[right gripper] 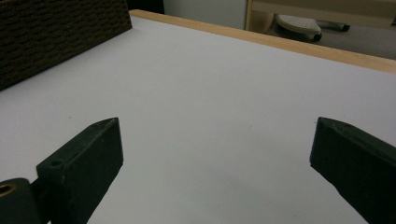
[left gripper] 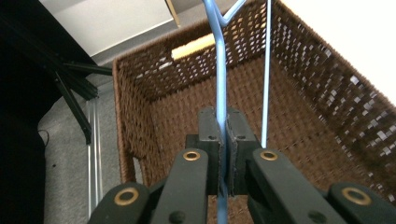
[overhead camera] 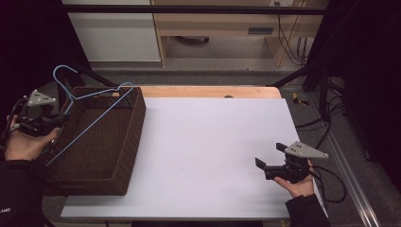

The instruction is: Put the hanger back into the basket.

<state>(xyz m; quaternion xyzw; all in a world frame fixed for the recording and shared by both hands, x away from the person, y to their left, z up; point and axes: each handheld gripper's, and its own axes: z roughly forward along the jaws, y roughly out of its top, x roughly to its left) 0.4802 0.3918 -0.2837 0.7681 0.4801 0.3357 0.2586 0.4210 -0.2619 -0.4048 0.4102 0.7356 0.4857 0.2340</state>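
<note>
Hanger [overhead camera: 90, 111] over wicker basket [overhead camera: 124, 156]

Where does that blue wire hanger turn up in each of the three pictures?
High view: blue wire hanger at left, slanting over the brown wicker basket, clamped by the left gripper.
Left gripper view: centre, pinched between the shut jaws.
Right gripper view: not in it.
Shared landmark: the wicker basket.

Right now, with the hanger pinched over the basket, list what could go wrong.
1. The left gripper clamps only one thin wire of the blue hanger, so it may swivel or slip.
2. The hanger lies across the basket rim with its hook outside, and could snag the weave.
3. The right gripper sits open, apart on the table, unable to steady anything.
</note>
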